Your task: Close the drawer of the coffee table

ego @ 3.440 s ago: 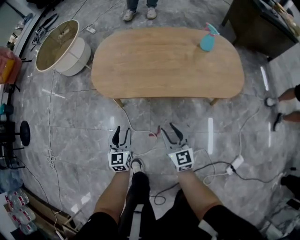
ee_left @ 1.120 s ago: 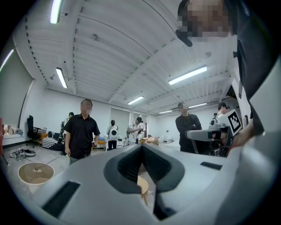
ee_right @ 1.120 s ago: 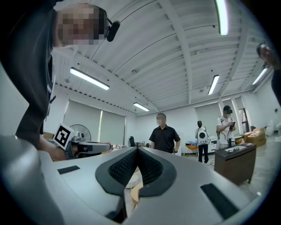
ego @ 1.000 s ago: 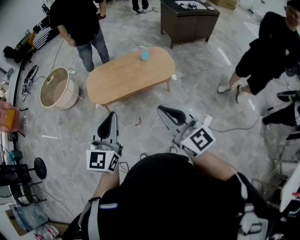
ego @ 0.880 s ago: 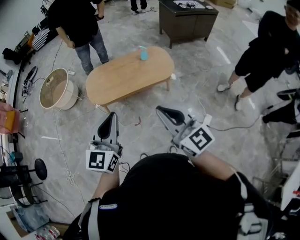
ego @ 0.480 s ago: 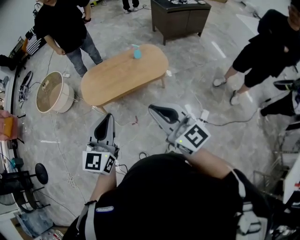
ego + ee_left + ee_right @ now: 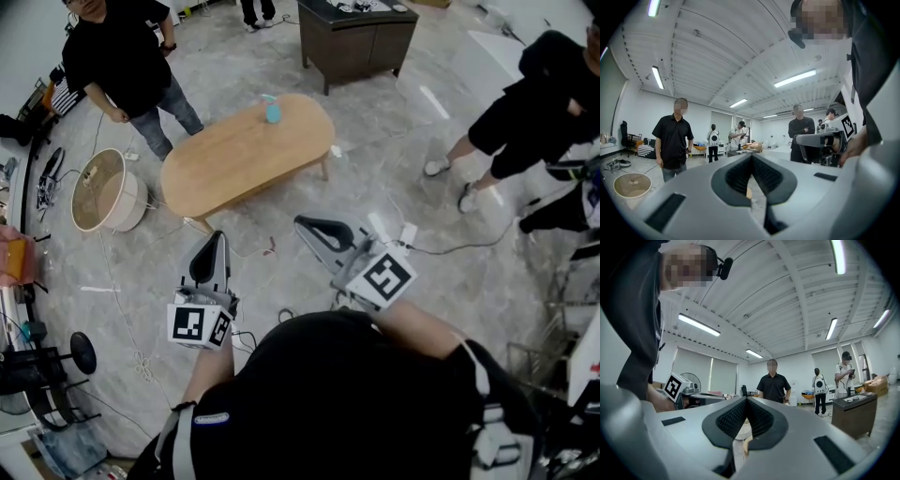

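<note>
Though pinched together empty, left gripper (image 7: 217,237) and right gripper (image 7: 301,222), coffee table (image 7: 246,150) well apart, drawer unseen.

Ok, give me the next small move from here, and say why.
Probably step toward the coffee table and lower both grippers to its side. The left gripper and right gripper are shut, empty and held out level, well short of the table, and no drawer front shows in any view.

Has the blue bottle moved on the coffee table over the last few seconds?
No. The blue bottle still stands near the far edge of the coffee table, at the end away from the round basket; only the view has changed.
</note>
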### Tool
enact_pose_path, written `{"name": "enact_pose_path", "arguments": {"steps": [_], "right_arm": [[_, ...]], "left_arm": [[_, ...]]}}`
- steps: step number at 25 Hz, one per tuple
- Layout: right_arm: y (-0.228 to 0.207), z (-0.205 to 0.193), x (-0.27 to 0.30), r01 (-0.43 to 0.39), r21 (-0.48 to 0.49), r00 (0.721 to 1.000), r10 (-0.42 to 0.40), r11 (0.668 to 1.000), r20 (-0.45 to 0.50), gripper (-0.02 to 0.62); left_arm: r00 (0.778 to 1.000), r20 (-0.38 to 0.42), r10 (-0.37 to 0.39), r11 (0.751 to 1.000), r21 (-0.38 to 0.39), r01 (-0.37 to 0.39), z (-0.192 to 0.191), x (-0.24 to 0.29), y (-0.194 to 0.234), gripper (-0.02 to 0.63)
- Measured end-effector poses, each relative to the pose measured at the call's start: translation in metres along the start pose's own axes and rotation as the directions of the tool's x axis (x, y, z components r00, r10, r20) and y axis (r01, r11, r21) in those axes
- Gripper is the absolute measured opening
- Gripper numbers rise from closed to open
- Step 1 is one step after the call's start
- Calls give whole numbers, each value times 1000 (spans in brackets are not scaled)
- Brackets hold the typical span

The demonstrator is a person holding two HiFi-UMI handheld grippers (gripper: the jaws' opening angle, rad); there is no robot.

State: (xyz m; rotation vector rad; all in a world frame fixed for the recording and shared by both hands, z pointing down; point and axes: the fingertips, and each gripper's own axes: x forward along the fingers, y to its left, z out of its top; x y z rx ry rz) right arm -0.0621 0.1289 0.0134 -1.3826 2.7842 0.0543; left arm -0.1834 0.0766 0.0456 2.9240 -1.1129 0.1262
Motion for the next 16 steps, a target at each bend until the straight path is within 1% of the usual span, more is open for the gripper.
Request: {"name": "enact_pose_path", "arguments": {"steps": [5, 10, 16], "right_arm": [[-8, -9, 0, 28, -14, 999, -28, 1000, -24, 8], [-20, -12, 2, 53, -12, 998, -54, 998, -25, 9], [-17, -15, 6, 58, -6, 998, -58, 998, -25, 8]], "left_arm": [[1000, 17, 3, 1000, 1, -3, -3, 1, 2, 6], [1000, 20, 15, 1000, -5, -15, -3, 2, 5, 6], [999, 25, 42, 999, -32, -41, -2, -2, 12, 6]]}}
